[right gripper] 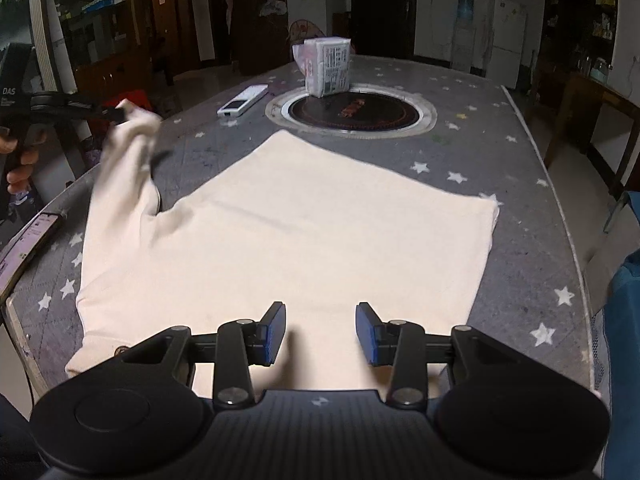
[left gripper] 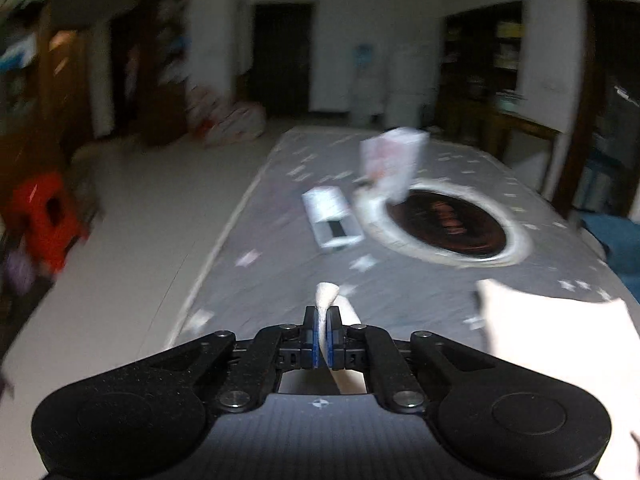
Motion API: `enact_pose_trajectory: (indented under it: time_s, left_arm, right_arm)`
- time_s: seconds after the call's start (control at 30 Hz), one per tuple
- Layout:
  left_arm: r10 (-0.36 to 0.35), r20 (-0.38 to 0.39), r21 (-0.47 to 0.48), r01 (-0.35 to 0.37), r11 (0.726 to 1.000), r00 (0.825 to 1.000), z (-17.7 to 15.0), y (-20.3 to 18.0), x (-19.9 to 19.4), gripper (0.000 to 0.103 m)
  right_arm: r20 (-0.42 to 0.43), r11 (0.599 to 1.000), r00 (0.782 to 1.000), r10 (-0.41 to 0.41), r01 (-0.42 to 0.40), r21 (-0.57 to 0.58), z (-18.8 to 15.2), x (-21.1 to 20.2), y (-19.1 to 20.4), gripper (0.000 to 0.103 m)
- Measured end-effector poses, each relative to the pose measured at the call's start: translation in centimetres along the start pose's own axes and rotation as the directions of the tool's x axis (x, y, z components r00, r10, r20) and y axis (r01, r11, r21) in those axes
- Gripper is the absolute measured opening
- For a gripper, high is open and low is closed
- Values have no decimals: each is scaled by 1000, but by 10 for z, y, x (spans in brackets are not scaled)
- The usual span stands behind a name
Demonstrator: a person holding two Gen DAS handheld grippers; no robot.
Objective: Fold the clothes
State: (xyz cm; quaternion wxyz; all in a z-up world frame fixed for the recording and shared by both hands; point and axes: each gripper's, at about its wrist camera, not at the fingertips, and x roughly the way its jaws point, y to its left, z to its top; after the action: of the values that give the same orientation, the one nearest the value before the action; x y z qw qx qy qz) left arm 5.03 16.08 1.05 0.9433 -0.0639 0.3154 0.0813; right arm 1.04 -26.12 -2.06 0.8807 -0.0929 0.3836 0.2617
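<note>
Nearest in the right wrist view, the right gripper point(right gripper: 321, 334) hangs just above the near part of a cream garment point(right gripper: 304, 232), its blue pads spread apart with nothing between them. The garment lies flat on a grey star-printed tablecloth point(right gripper: 520, 184), covering most of the near half of the table, its right edge straight and its far edge running toward the table's middle. At the left side one sleeve point(right gripper: 132, 140) rises off the cloth, lifted up and away from the body of the garment. The left gripper point(left gripper: 322, 322) has its pads pressed together on the cream end of that sleeve, a tuft of fabric poking out past the fingertips; in the right wrist view the same tool shows at the left edge, held in a hand point(right gripper: 18, 160). Further off, a white remote control point(right gripper: 243, 101) lies beside a dark round inset point(right gripper: 352, 111) in the table. A wrapped white package point(right gripper: 328, 66) stands at the inset's far rim
</note>
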Motion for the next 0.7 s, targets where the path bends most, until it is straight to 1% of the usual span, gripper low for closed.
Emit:
enact_pose_trajectory:
  time_s: [0.1,0.13,0.17,0.23,0.27,0.3,0.37,0.4,0.47,0.5,0.57,0.63,0.7]
  left_arm:
    - [49,-56,-55,-53,997,997,-12,24,3,4]
    - [59,-71,-65,-64,996,996,-17,30,4,4]
    - [61,-81,-68,-67,995,995,-20,32,3,4]
    - [67,-102,-58,-73,996,993,-27,35,3,5]
    - [76,-111,-43,-81,996,991,-31,36,4,8]
    - [95,-121,-29,-99,995,988,-33,36,6,9]
    - [160,-133,-6,-162,987,978,-35,38,12,10]
    - [177,-138,-9,-180,984,974,-36,40,12,12]
    - [182,-145,-40,-190,981,973,-36,44,8,13]
    - [175,-142,-52,-184,982,974,-36,45,4,14]
    - [117,-121,-67,-125,990,986,-34,38,-7,16]
    - [25,-115,-75,-34,997,993,-32,23,-15,18]
    - [-59,-117,-79,50,996,991,-34,5,-18,19]
  right_arm:
    - [-18,1000,1000,-4,4,-13,-2,3,3,40]
    - [-22,1000,1000,-6,6,-18,-3,3,4,43]
    - [-27,1000,1000,-9,8,-22,-3,4,4,45]
    - [-38,1000,999,-14,14,-23,-4,6,5,46]
    - [-44,1000,999,-17,16,-23,-4,7,5,46]
    - [-52,1000,998,-19,18,-18,-5,9,4,46]
    - [-64,1000,998,-27,26,-15,-7,11,4,46]
    - [-70,999,997,-30,29,-14,-8,12,4,46]
    - [-70,999,997,-33,33,-10,-10,11,5,48]
    - [-69,999,997,-34,34,-8,-10,10,5,48]
    - [-68,999,997,-36,36,0,-10,10,4,51]
    - [-67,999,997,-38,39,9,-9,10,4,51]
    - [-65,999,997,-40,41,17,-8,10,3,51]
